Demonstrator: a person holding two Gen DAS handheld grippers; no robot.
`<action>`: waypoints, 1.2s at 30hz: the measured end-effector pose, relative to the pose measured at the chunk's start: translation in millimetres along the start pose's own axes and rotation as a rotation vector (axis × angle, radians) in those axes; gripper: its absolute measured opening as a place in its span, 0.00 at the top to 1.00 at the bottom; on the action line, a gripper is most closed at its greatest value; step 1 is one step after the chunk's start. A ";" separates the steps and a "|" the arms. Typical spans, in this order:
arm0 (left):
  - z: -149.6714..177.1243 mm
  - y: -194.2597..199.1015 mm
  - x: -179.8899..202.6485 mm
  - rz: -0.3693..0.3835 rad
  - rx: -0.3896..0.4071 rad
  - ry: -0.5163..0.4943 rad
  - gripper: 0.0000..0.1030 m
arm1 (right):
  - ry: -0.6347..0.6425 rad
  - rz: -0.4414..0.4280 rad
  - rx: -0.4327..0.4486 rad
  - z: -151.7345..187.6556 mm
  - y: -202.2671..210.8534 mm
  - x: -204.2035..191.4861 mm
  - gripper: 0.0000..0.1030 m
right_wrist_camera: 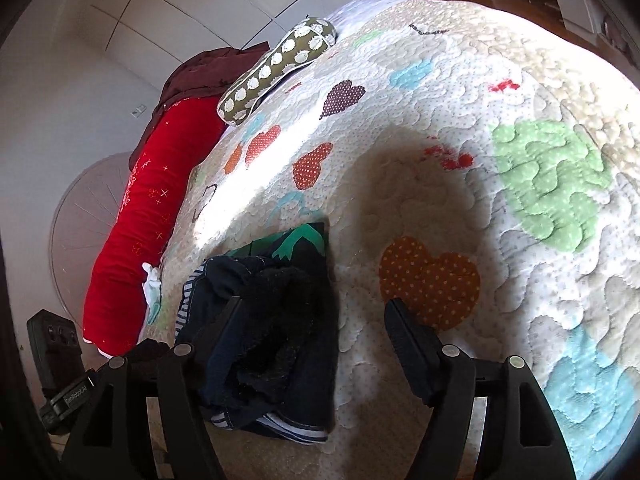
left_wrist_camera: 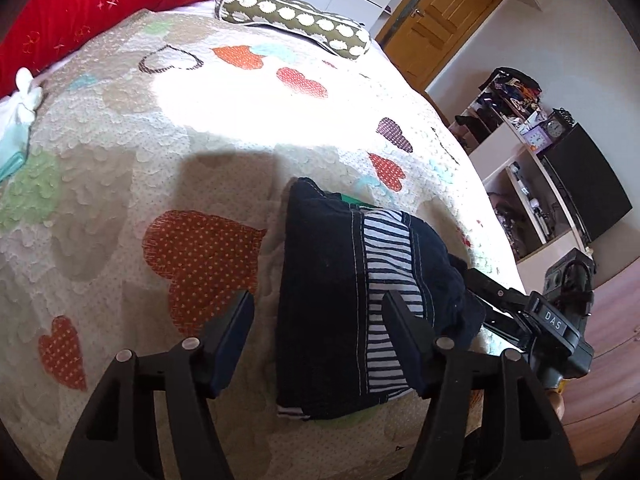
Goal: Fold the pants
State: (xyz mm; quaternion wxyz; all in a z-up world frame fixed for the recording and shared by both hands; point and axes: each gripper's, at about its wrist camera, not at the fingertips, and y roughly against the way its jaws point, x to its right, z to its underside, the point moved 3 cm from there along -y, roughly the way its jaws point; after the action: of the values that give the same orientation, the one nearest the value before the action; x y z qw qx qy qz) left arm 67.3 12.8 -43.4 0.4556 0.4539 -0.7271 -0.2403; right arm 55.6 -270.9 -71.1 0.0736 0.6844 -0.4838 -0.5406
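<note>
Black fingers of the left tongs (left_wrist_camera: 318, 336) fill the bottom of the left wrist view, held apart with nothing clamped: the left finger stands over bare quilt (left_wrist_camera: 120, 184), the right finger lies over the striped band of the pants (left_wrist_camera: 320, 292). These pants are seen as a compact dark navy bundle, already folded, resting on the quilted bed near its front edge, with their long axis running away from the tongs toward the pillows. From the left tongs the bundle lies straight ahead and slightly to the right. The right tongs (right_wrist_camera: 316, 324) are likewise held apart and empty; the same bundle is seen at their left finger, so it lies ahead and to their left, while the right finger is over a bare orange heart patch. The bundle is thus placed between the two hands, and both appear about equally near. A green-printed garment (right_wrist_camera: 302, 238) is glimpsed beneath its far end.
</note>
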 end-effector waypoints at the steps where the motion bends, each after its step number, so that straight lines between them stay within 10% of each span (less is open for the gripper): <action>1: -1.3 -7.5 -1.2 0.022 -0.017 0.002 0.34 | -0.006 -0.002 -0.008 -0.7 -4.4 0.6 0.26; 13: -9.5 -55.4 4.6 0.163 -0.107 0.091 0.24 | 0.061 -0.009 -0.006 -3.6 -29.0 -9.0 0.18; 15: -7.1 -56.7 11.3 0.156 -0.114 0.066 0.34 | 0.068 -0.003 -0.007 -5.4 -33.4 -12.8 0.22; 17: -6.7 -57.0 15.9 0.199 -0.141 0.062 0.72 | 0.078 -0.036 -0.048 -4.7 -39.1 -17.6 0.66; 20: -8.8 -47.1 20.9 0.184 -0.115 0.047 0.80 | 0.097 -0.042 -0.061 -3.3 -39.8 -26.2 0.69; 36: -80.5 -13.3 16.8 0.163 0.016 0.044 0.80 | 0.192 -0.091 -0.031 -55.4 -39.4 -86.0 0.72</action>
State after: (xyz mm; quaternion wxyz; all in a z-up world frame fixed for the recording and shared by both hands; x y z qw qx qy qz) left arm 141.2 -3.1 -8.3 0.4858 0.4018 -0.7534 -0.1866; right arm 128.0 -209.9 -15.8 0.1057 0.7529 -0.4345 -0.4828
